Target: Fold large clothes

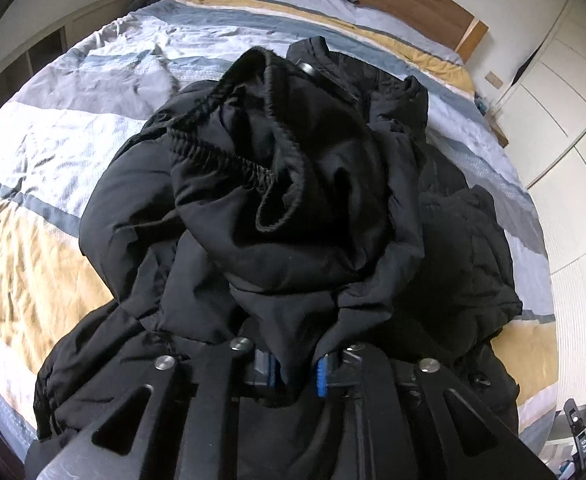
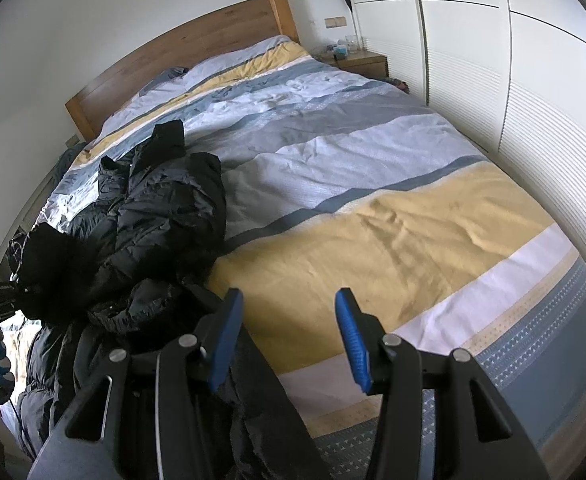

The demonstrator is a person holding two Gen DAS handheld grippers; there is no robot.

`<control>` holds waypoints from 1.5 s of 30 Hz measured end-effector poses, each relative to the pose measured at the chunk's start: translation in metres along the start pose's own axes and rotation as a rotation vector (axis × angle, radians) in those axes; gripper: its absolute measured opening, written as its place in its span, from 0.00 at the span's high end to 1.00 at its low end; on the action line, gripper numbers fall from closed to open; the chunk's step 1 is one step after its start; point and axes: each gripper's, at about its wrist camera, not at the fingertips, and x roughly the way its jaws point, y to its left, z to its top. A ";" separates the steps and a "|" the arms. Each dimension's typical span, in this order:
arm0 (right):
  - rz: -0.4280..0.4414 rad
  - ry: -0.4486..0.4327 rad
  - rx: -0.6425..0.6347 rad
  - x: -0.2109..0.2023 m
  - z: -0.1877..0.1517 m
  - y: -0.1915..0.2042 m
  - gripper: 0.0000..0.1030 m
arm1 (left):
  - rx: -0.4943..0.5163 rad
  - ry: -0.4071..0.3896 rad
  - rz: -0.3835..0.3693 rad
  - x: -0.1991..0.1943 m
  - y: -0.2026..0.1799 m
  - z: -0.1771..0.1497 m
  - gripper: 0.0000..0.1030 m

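Bed [image 2: 373,208], striped duvet: 1 black padded jacket [image 2: 161,200] heaped at its near left side, still crumpled, no fold visible, so folding seems barely begun. Left gripper [image 1: 293,372], jaws narrow with a bunch of jacket fabric between the pads; right gripper [image 2: 289,340], jaws part-open, empty, over bare duvet. Nightstand [image 2: 363,60] beyond, clear of the work

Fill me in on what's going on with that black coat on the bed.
A person with a gripper in each hand is folding a black puffer jacket that lies bunched on a striped duvet. The left gripper has a fold of the jacket between its blue pads, with a cuffed sleeve draped ahead of it. The right gripper is open and empty, over the duvet beside the jacket's edge. No tidy fold yet.
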 end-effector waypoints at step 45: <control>0.536 0.302 -0.686 0.169 0.017 0.364 0.55 | 0.081 -0.011 0.000 0.054 0.128 0.078 0.54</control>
